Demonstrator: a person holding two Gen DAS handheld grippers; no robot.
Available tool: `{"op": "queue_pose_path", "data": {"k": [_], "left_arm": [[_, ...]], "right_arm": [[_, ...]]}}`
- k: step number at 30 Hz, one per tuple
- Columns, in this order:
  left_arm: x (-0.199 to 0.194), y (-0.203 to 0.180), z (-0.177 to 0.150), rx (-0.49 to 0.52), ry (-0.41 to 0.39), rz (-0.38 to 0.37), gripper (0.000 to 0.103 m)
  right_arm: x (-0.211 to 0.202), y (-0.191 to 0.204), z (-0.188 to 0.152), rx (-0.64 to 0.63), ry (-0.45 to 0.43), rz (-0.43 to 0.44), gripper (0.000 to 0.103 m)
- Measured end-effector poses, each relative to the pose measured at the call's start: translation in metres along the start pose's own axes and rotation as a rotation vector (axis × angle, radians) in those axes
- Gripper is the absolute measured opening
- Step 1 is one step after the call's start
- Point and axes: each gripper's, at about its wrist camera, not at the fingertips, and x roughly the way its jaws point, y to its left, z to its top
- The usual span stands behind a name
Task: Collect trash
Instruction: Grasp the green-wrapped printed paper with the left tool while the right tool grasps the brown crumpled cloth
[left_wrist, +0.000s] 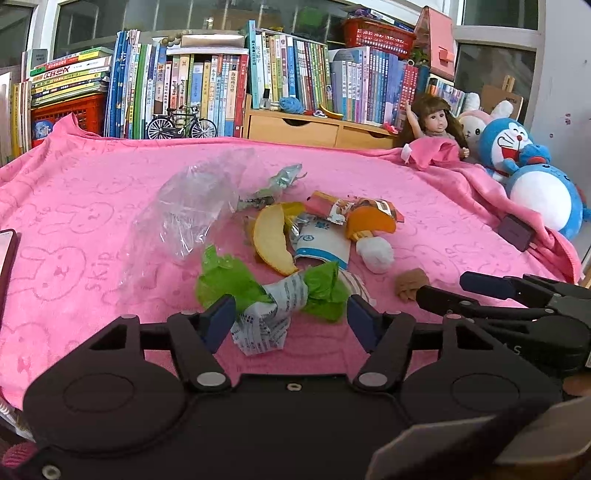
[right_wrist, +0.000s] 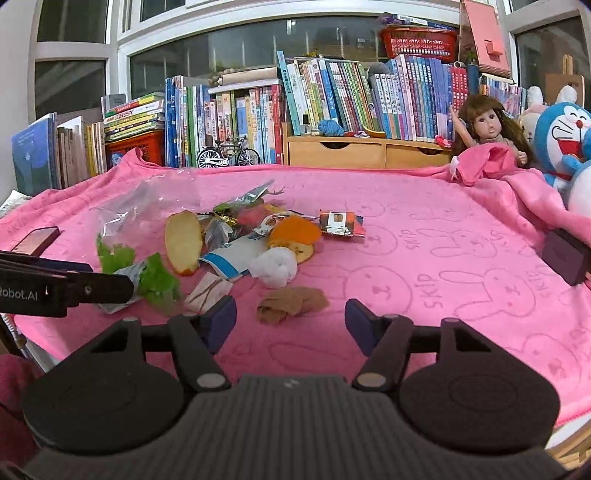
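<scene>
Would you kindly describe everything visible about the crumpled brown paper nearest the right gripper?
The crumpled brown paper is a small tan wad, creased and folded in on itself, matte like kraft paper or a napkin. It lies loose on the pink blanket, apart from the main trash pile, just in front of a white wad. It sits ahead of the right gripper, whose pads do not touch it.

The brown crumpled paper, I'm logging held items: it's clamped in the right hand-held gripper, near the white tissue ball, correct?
Not clamped. In the right wrist view the brown crumpled paper lies on the pink blanket ahead of the open right hand-held gripper, near the white tissue ball.
</scene>
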Motion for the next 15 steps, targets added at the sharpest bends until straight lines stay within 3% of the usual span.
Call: {"op": "queue_pose_path", "data": {"k": [4,10,15], "left_arm": [[0.009,-0.002,0.002,0.016,-0.016,0.021,0.064],[0.021,-0.001,0.0,-0.012,-0.022,0.028,0.078],[0.029,-0.002,-0.002,-0.011,-0.03,0.044,0.08]], "right_arm": [[0.01,0.002,0.0,-0.011,-0.008,-0.013,0.074],[0.022,0.001,0.0,-0.005,-0.016,-0.026,0.074],[0.03,0.001,-0.003,0.001,-0.015,-0.039,0.074]]}}
